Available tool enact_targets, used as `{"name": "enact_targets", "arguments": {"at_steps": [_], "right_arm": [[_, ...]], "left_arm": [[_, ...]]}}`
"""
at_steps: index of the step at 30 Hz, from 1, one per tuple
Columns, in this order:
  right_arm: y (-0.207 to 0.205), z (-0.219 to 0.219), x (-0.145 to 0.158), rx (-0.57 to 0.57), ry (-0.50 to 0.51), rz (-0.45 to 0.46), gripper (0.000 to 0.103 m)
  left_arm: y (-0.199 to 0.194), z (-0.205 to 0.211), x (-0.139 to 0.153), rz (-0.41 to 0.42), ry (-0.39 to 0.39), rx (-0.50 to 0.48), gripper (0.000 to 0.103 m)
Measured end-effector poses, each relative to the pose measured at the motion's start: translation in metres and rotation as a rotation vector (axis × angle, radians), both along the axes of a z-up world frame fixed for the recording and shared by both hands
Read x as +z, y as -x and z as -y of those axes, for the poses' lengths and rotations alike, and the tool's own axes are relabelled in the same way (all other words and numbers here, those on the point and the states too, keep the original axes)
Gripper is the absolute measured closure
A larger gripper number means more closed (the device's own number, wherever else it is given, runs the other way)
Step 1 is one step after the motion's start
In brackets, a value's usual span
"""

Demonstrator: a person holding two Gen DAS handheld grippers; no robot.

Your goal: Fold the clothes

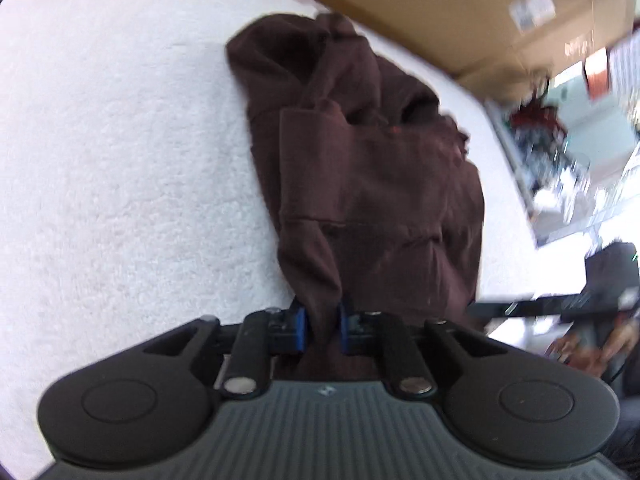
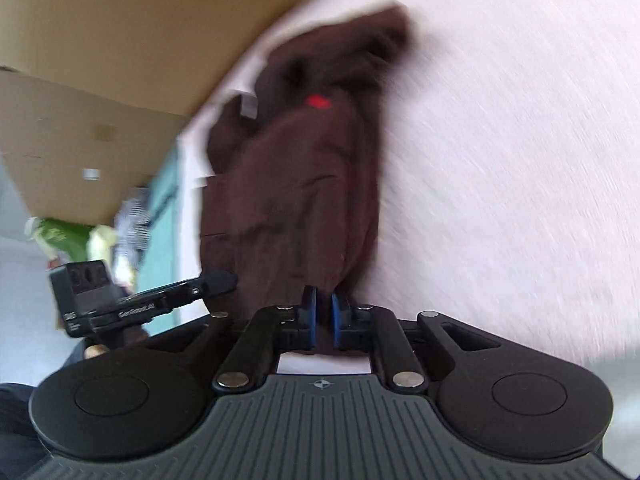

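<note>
While the dark brown hoodie lies bunched on the white fleece-covered tabletop, our left tongs clench its near edge; our right tongs, nearly closed, seem to pinch fabric too, though blur obscures it.

Soft, even daylight fills both my views, bright enough that the white fleece cover washes out toward pale pink at its far edge. The dark brown garment swallows detail in its folds. In my left view it is fairly sharp, while the clutter to its right smears. My right view is motion-blurred throughout, the fleece streaked. Fisheye bending curves the cardboard box beyond the garment.
</note>
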State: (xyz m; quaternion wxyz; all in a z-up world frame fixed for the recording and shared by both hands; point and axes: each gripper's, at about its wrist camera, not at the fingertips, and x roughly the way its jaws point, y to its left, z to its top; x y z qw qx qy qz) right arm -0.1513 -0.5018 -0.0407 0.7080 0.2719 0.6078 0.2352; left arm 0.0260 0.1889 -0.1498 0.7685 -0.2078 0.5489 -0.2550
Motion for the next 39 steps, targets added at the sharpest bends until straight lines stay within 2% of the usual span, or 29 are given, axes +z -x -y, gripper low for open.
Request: {"name": "enact_targets", "arguments": {"at_steps": [1,2,3,5,7,9,12,15,17,20,23,25,26,27,28,29,31,36,39], "right_arm": [[0.004,0.002,-0.006,-0.030,-0.003,-0.005,0.093],[0.006,0.004,-0.005,-0.054,-0.020,0.001,0.086],[0.007,0.005,0.002,-0.063,-0.015,0.023,0.077],[0.001,0.008,0.027,-0.059,0.010,0.125,0.064],[-0.016,0.011,0.055,-0.054,0.018,0.240,0.062],[-0.045,0.011,0.076,-0.067,0.038,0.339,0.059],[-0.100,0.010,0.084,-0.099,0.079,0.406,0.053],[-0.150,0.008,0.071,-0.086,0.131,0.385,0.053],[-0.176,0.005,0.060,-0.062,0.162,0.353,0.053],[-0.198,0.001,0.044,-0.018,0.185,0.297,0.052],[-0.205,0.006,0.032,0.004,0.156,0.230,0.051],[-0.205,0.011,0.026,0.023,0.105,0.171,0.050],[-0.207,0.012,0.022,0.033,0.087,0.144,0.051],[-0.210,0.013,0.019,0.043,0.071,0.118,0.057],[-0.212,0.013,0.017,0.051,0.064,0.107,0.070],[-0.213,0.010,0.020,0.057,0.061,0.116,0.098],[-0.219,0.001,0.032,0.077,0.043,0.181,0.100],[-0.238,-0.013,0.084,0.067,-0.063,0.382,0.101],[-0.253,-0.022,0.107,0.042,-0.086,0.472,0.101]], "left_arm": [[-0.002,-0.005,0.003,-0.009,0.022,0.022,0.075],[-0.004,-0.010,0.006,-0.017,0.043,0.043,0.062],[-0.008,-0.014,0.016,0.016,0.039,0.045,0.055],[-0.021,-0.018,0.040,0.110,0.003,0.030,0.052],[-0.043,-0.017,0.062,0.203,-0.015,0.026,0.046],[-0.073,-0.006,0.080,0.295,-0.032,0.013,0.044],[-0.119,0.026,0.090,0.367,-0.088,-0.049,0.025],[-0.161,0.062,0.080,0.354,-0.165,-0.146,0.023],[-0.186,0.078,0.066,0.292,-0.187,-0.183,0.023],[-0.213,0.094,0.041,0.162,-0.171,-0.197,0.022],[-0.228,0.105,0.026,0.104,-0.189,-0.197,0.022],[-0.234,0.108,0.019,0.081,-0.163,-0.195,0.027],[-0.236,0.110,0.017,0.072,-0.149,-0.191,0.043],[-0.237,0.111,0.018,0.073,-0.144,-0.188,0.093],[-0.238,0.112,0.020,0.075,-0.139,-0.185,0.103],[-0.240,0.112,0.021,0.077,-0.135,-0.182,0.103],[-0.239,0.095,0.035,0.116,-0.095,-0.112,0.103],[-0.239,0.049,0.071,0.217,0.010,0.074,0.103],[-0.242,0.030,0.074,0.249,0.023,0.208,0.103]]}}
